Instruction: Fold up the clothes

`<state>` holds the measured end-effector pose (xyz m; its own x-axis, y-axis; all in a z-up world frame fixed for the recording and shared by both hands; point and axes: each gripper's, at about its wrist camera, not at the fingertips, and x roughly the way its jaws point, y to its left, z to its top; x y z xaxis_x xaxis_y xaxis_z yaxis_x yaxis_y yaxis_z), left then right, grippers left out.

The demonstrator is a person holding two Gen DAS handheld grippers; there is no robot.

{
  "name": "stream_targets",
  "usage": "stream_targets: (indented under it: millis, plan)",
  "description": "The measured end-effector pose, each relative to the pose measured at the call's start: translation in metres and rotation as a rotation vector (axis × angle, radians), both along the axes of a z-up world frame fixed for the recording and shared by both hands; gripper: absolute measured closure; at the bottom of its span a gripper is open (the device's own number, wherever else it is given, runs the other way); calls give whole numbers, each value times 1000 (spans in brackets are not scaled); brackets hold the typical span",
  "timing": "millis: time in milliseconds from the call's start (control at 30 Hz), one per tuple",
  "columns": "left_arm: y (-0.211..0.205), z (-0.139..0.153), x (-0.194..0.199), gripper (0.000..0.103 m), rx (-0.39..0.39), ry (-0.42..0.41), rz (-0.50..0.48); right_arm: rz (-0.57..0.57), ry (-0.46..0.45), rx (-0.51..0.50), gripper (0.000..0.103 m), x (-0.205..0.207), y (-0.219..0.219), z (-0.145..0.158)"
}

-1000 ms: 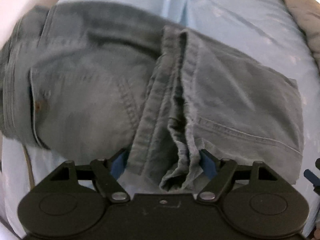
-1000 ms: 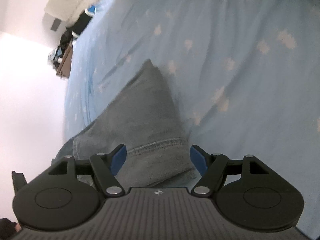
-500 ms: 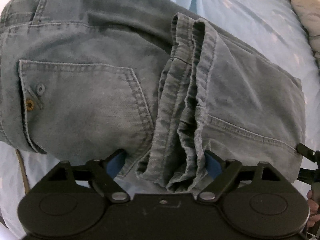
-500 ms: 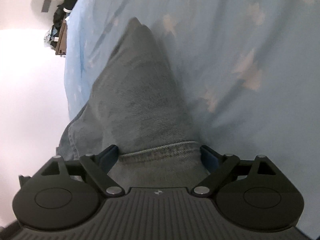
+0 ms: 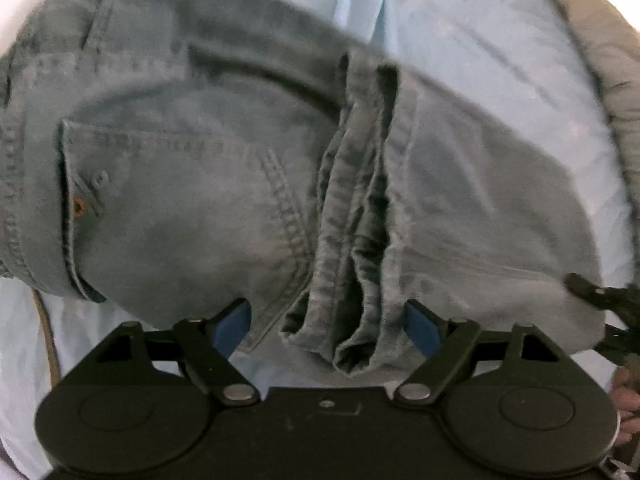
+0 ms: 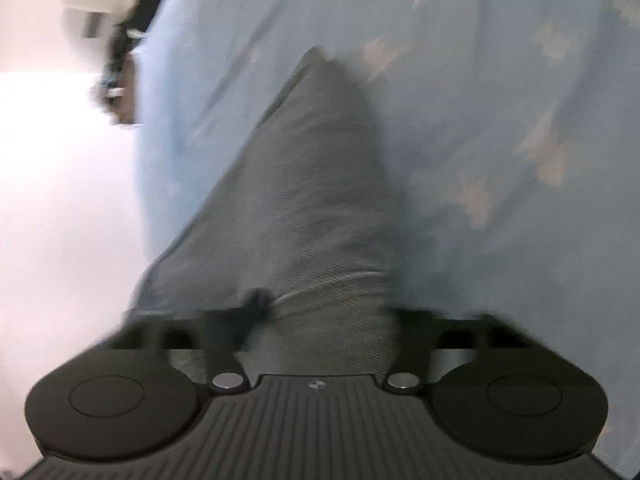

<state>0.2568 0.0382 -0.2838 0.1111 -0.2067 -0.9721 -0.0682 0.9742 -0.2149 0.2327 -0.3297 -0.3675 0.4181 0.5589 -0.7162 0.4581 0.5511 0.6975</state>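
Observation:
Grey-blue jeans (image 5: pixel 180 200) lie folded on a light-blue bedsheet (image 5: pixel 460 40), back pocket up. The bunched leg hems (image 5: pixel 360 280) run down the middle of the left wrist view. My left gripper (image 5: pixel 326 320) points down over them, open wide, its blue pads (image 5: pixel 232 320) either side of the hems. At the right edge of that view, the right gripper's black tip (image 5: pixel 592 292) touches the jeans' folded end. In the blurred right wrist view, my right gripper (image 6: pixel 326 316) is closing, and the fold of the jeans (image 6: pixel 312 200) fills the gap between its fingers.
A grey padded cover (image 5: pixel 600 40) lies along the bed's far right. A hand (image 5: pixel 624 392) shows at the lower right. In the right wrist view the patterned sheet (image 6: pixel 500 120) spreads right, and dark items (image 6: pixel 124 60) sit past the bed's left edge.
The right jaws went from wide open to pinched in on the jeans' fold. The right gripper's tip has entered the left view. The left gripper shifted slightly and stayed open.

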Motion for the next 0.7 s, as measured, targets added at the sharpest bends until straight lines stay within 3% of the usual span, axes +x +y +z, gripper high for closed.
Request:
stream_targets:
  millis: [133, 433, 567, 700]
  plan:
    - [12, 29, -7, 22, -8, -77, 27, 17, -15, -106, 77, 0, 11, 30]
    - [24, 76, -22, 22, -25, -215, 80, 32, -270, -217, 83, -51, -12, 147]
    - [0, 69, -34, 22, -71, -213, 52, -11, -313, -262, 83, -74, -25, 182]
    - [-38, 43, -45, 22, -97, -169, -4, -57, -292, -310, 83, -96, -28, 193]
